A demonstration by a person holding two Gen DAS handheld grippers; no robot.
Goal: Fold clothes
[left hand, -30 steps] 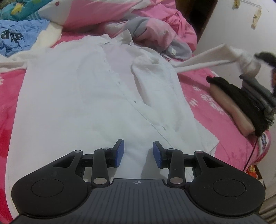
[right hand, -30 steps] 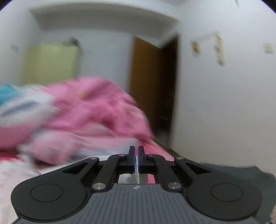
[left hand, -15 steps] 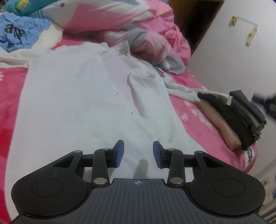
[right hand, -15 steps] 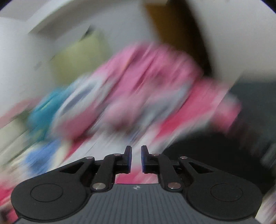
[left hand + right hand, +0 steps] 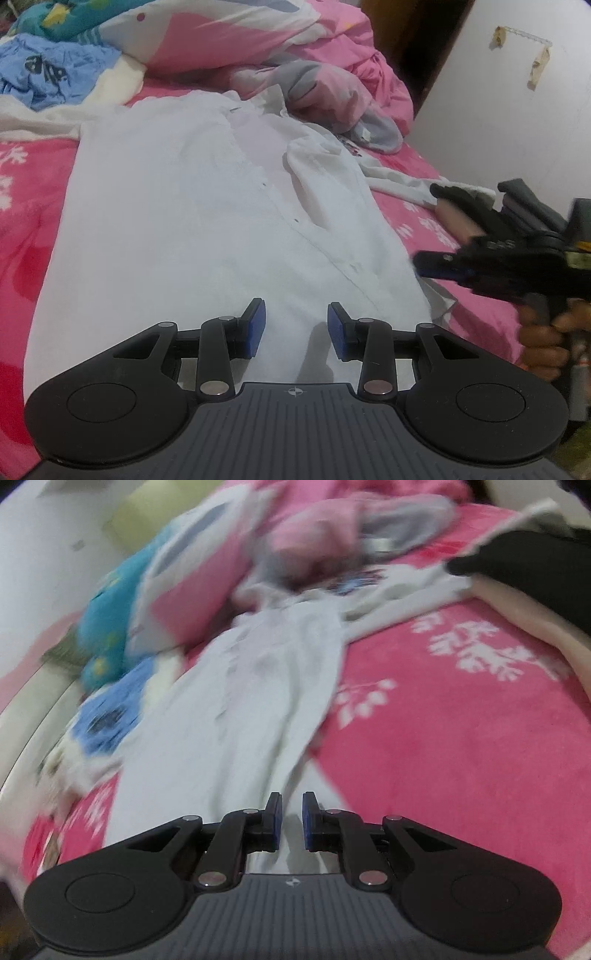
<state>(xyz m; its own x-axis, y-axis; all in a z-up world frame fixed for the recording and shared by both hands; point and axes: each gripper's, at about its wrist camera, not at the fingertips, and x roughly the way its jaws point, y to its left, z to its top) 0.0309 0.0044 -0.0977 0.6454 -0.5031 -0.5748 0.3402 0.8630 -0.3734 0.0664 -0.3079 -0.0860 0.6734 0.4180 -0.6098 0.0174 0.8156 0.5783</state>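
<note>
White button-front shirt (image 5: 192, 229) spread flat on the pink bed (image 5: 461, 746); both grippers empty.
Left gripper (image 5: 296, 326) gapes wide, right gripper (image 5: 291, 821) narrowly apart: a one-layer pinch at the hem could drag the shirt askew.

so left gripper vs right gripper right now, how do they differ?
The left gripper is opened wide; the right gripper shows only a narrow gap. The left gripper sits over the middle of the white shirt; the right gripper is at the shirt's right edge, next to the pink blanket. The left wrist view is sharp, the right wrist view blurred. Both are empty, low over the shirt, with blue pads.
</note>
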